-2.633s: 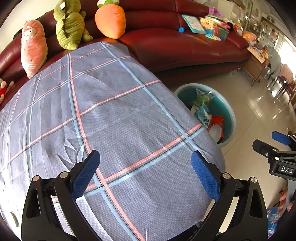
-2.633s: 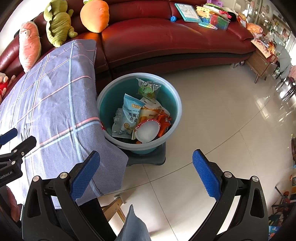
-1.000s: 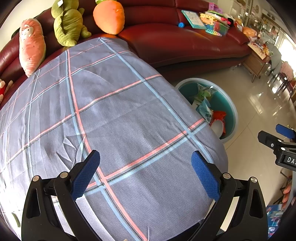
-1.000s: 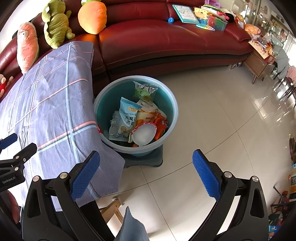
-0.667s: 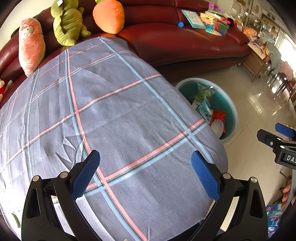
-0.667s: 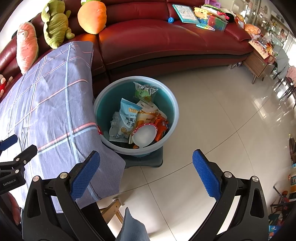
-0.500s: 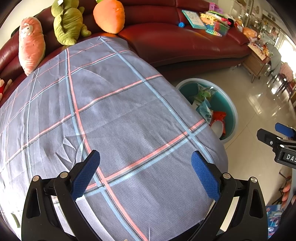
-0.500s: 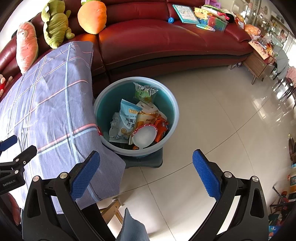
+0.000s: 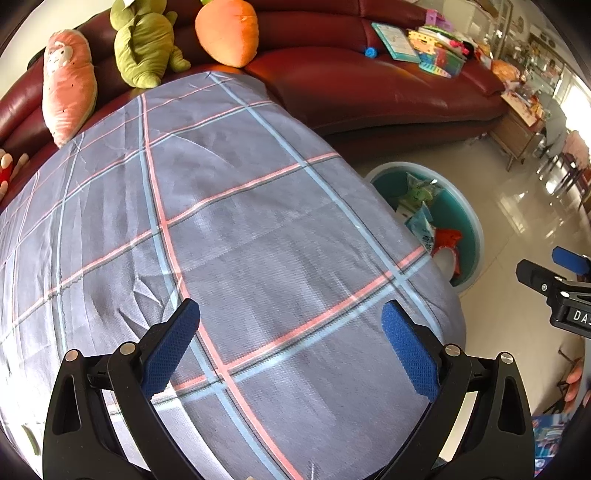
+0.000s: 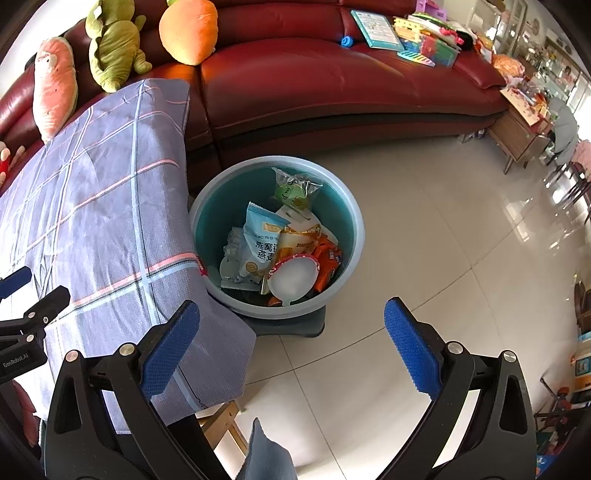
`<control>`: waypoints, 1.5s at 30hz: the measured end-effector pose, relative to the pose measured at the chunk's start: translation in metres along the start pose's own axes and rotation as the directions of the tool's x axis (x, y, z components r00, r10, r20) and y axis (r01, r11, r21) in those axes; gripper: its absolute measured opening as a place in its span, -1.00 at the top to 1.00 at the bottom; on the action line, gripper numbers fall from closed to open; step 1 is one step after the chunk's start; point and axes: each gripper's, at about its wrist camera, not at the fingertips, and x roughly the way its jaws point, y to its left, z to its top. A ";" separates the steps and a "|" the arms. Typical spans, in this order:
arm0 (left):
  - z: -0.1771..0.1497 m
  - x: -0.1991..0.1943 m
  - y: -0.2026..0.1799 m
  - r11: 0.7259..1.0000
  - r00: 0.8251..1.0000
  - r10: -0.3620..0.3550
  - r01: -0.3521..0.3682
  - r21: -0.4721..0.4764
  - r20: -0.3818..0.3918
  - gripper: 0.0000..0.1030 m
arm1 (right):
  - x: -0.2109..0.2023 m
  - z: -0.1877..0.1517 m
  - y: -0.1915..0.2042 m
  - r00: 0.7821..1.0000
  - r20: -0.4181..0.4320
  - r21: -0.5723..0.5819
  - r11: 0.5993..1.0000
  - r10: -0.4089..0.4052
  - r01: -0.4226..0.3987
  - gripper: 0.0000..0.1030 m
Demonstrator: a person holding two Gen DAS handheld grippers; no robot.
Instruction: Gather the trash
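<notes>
A teal basin [image 10: 347, 206] stands on the floor beside the table and holds snack wrappers [image 10: 264, 240] and a white paper bowl [image 10: 293, 278]. My right gripper [image 10: 291, 332] hangs open above the floor just in front of it, nothing between its blue pads. Over the table's grey checked cloth [image 9: 221, 229] my left gripper [image 9: 291, 332] is open and empty too. No trash shows on the cloth. The basin [image 9: 469, 221] shows past the table's right edge in the left wrist view, and the right gripper's tip [image 9: 554, 284] at far right.
A dark red sofa [image 10: 332, 74] runs along the back with plush toys [image 10: 110, 44] and books [image 10: 376, 24]. A grey stand [image 10: 295, 326] sits under the basin. Glossy tiled floor [image 10: 443, 240] spreads to the right. A wooden side table [image 10: 521, 140] stands at far right.
Both views have shifted only slightly; the basin sits a little farther from the right gripper than 2.6 s ago. Both grippers stay open and empty.
</notes>
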 end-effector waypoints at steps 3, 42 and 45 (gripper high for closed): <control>0.001 0.001 0.004 1.000 1.000 0.005 -0.005 -0.003 0.003 -0.92 | 0.002 0.001 0.004 1.000 -0.002 -0.007 1.000 -0.002 0.002 -0.87; -0.040 -0.052 0.203 0.934 0.978 0.185 -0.144 -0.327 0.098 -0.92 | -0.010 0.022 0.157 0.990 -0.003 -0.126 0.982 0.139 -0.138 -0.87; -0.047 -0.060 0.223 0.916 0.968 0.231 -0.181 -0.358 0.102 -0.92 | -0.012 0.023 0.176 0.990 -0.004 -0.157 0.977 0.142 -0.141 -0.87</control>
